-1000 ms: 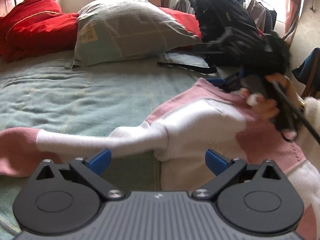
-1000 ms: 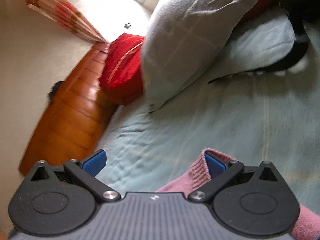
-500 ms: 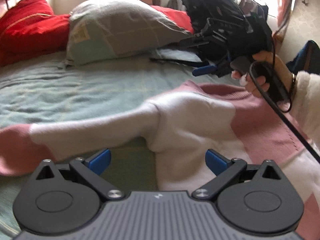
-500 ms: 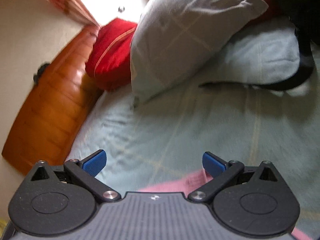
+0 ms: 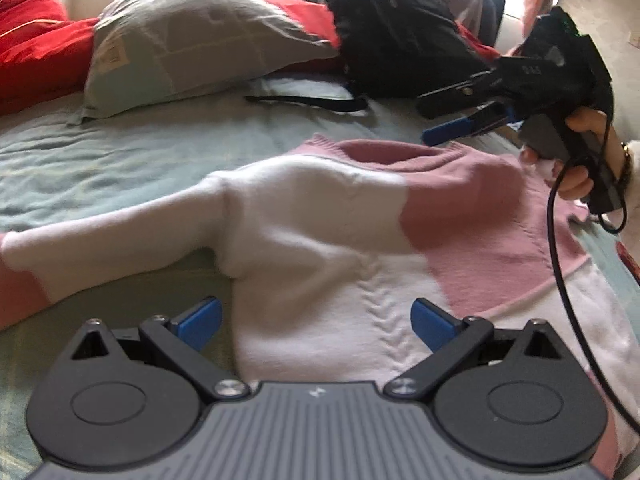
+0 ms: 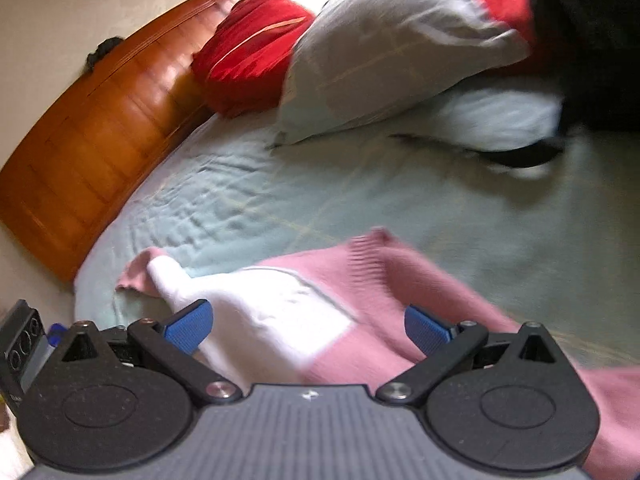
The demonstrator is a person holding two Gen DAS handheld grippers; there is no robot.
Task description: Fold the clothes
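A pink and white knitted sweater [image 5: 340,236] lies spread on the pale green bedsheet [image 5: 120,160] of a bed, its collar towards the pillows and one white sleeve with a pink cuff stretched out flat to the left. The left gripper [image 5: 316,318] hangs low over the sweater's white lower body, its blue-padded jaws wide apart and holding nothing. The right gripper [image 5: 460,128], held in a hand [image 5: 580,152] at the far right edge, is above the collar and shoulder; its own camera shows its jaws [image 6: 306,326] apart with cloth below them, though the picture is blurred and I cannot tell whether a pad touches the knit. A black cable [image 5: 560,272] trails from it across the pink shoulder. Beyond the sweater a grey-green pillow [image 5: 192,44] leans on red cushions [image 5: 36,40], with a black backpack [image 5: 392,28] beside it and an orange wooden headboard [image 6: 92,132] along the bed's side.
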